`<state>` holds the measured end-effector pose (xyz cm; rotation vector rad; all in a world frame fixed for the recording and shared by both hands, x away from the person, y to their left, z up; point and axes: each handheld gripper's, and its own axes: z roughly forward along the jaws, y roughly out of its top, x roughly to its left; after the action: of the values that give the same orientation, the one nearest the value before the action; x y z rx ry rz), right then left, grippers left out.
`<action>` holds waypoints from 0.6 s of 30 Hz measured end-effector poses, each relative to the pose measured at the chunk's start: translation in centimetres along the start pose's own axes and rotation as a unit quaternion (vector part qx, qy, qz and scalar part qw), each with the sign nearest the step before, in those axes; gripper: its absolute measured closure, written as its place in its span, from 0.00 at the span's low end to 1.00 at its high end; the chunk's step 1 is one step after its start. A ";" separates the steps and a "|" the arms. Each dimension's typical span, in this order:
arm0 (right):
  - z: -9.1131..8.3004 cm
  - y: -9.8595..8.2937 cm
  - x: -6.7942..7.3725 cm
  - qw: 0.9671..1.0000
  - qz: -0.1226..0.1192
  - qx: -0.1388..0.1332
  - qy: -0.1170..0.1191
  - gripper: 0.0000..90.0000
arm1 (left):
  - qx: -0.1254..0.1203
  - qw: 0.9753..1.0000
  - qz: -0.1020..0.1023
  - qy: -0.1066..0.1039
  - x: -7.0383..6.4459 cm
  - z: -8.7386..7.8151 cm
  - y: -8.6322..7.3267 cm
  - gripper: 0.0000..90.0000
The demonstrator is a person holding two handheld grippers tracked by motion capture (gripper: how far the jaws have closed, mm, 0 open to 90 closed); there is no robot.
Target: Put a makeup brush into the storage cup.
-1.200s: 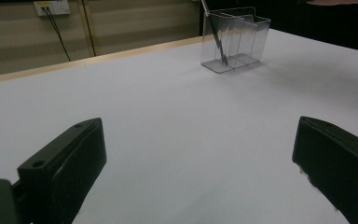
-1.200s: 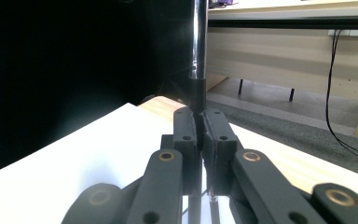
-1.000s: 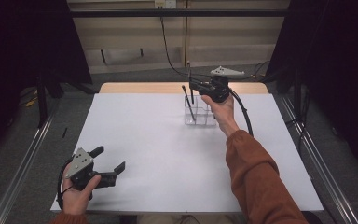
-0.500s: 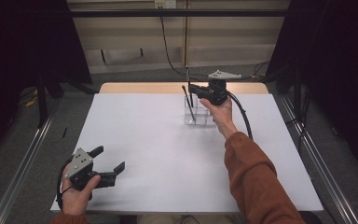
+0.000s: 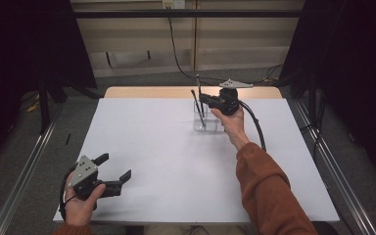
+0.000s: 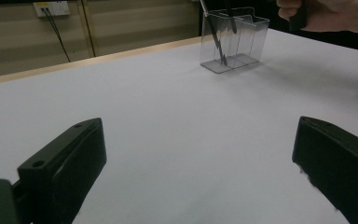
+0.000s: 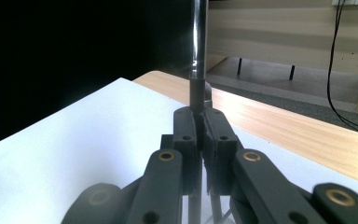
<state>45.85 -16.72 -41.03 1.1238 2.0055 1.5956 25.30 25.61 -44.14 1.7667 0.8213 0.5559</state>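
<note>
- In the right gripper view the top of the rod (image 7: 198, 32) runs out of the frame, and its lower part is hidden behind the closed jaws, so we cannot see either end there.
- In the left gripper view the rims of the clear holder (image 6: 235, 39) and the tops of the sticks in it are cut off by the upper edge; the far hand (image 6: 328, 14) is cropped too.
- From the high view we cannot tell whether the rod's (image 5: 198, 90) lower end touches the holder's (image 5: 206, 122) floor.
- The rod is thin, dark at the grip and glossy above, standing nearly upright over the holder at the far side of the tabletop (image 5: 166, 161).
- Our right tongs (image 5: 203, 100) are clamped narrow on that rod, the jaws pressed together around it in the right gripper view (image 7: 200, 122).
- The holder is clear plastic with compartments; a second dark stick (image 5: 199, 108) leans tilted inside it, seen also in the left gripper view (image 6: 213, 32).
- Our left tongs (image 5: 115, 167) rest at the near left of the tabletop, jaws wide apart with nothing between them (image 6: 200, 154).
</note>
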 end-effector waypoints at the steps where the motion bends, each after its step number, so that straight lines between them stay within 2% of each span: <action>1: 0.1 -0.1 0.0 1.000 -0.001 0.001 0.000 0.94 | -0.001 1.000 -0.002 0.001 0.0 0.0 0.0 0.03; 18: 0.3 -1.4 -0.2 1.000 0.006 0.005 -0.004 0.94 | 0.000 1.000 0.000 0.000 0.0 0.0 0.0 0.03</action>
<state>45.68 -16.73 -42.47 1.1462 2.0078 1.5865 25.30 25.59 -44.15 1.7670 0.8210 0.5552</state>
